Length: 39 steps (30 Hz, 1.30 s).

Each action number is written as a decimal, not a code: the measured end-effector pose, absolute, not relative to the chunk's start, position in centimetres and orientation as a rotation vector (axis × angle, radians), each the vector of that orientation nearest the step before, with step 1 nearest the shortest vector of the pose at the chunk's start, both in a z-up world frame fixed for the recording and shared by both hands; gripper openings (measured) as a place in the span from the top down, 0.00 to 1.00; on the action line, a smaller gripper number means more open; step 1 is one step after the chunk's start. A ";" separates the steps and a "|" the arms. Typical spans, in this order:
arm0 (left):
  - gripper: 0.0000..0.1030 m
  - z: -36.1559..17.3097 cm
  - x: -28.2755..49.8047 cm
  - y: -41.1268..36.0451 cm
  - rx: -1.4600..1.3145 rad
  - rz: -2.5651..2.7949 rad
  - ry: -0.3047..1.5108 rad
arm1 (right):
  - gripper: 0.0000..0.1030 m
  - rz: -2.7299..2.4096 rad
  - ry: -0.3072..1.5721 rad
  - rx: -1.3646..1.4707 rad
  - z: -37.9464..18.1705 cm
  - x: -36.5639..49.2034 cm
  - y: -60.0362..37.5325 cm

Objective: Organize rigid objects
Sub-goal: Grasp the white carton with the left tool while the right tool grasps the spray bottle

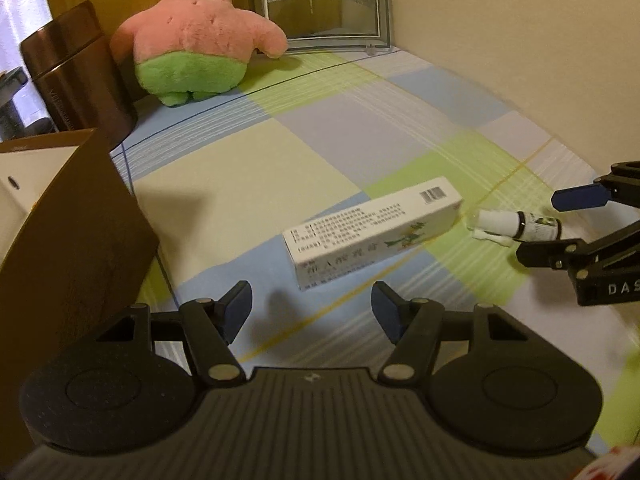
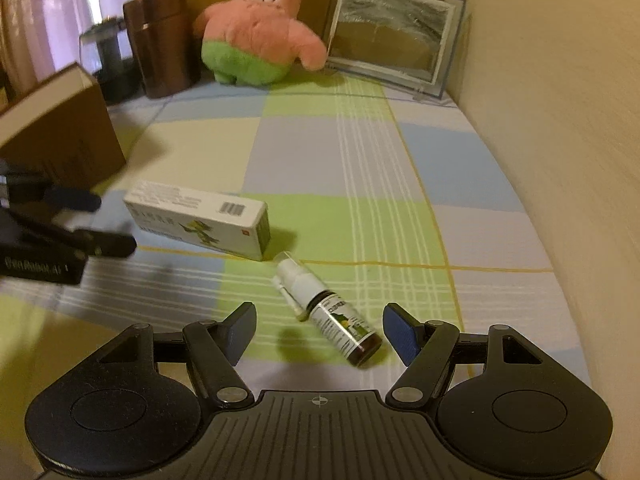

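Landmark: white carton (image 1: 372, 232) (image 2: 200, 220), lying flat on the checked cloth (image 1: 320, 128) (image 2: 360, 168) that covers the tabletop.
Bottle: small spray bottle (image 1: 516, 226) (image 2: 340, 320) lies on its side just beside the carton's barcode end, not touching it; white nozzle toward the carton, brown base away.
Left hand-held gripper (image 1: 312, 308) (image 2: 102, 222): fingers apart, nothing between them; it hangs over the cloth just short of the carton's plain end.
Right hand-held gripper (image 2: 320, 332) (image 1: 540, 220): fingers apart, the bottle's base lies between them, pads not pressing it.
Box: brown cardboard box (image 1: 72, 232) (image 2: 60, 128) stands to the left of the carton, near it; its inside is not visible.
Canister: brown metal canister (image 1: 76, 76) (image 2: 160, 40), lid on, behind the box, well apart from the carton; contents hidden.
Toy: pink and green plush star (image 1: 200, 36) (image 2: 256, 28), far behind the carton.
Frame: glass sand picture (image 1: 320, 0) (image 2: 392, 36), beside the toy, against the wall.
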<state>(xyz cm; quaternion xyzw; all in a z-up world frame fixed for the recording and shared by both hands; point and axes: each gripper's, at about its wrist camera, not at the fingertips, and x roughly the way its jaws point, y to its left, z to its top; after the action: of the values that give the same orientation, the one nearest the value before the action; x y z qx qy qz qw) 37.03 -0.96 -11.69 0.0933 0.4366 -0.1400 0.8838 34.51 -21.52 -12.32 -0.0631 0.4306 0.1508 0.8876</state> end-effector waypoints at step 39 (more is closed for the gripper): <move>0.49 -12.6 37.2 -4.6 0.304 -0.422 0.827 | 0.76 0.178 0.943 -0.042 -13.6 33.0 -22.7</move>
<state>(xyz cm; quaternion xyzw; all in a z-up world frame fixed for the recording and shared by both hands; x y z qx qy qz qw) 37.17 -4.59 -12.60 0.1459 0.3975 -0.2027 0.8830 33.01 -22.68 -13.63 -0.0201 0.4537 0.0858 0.8868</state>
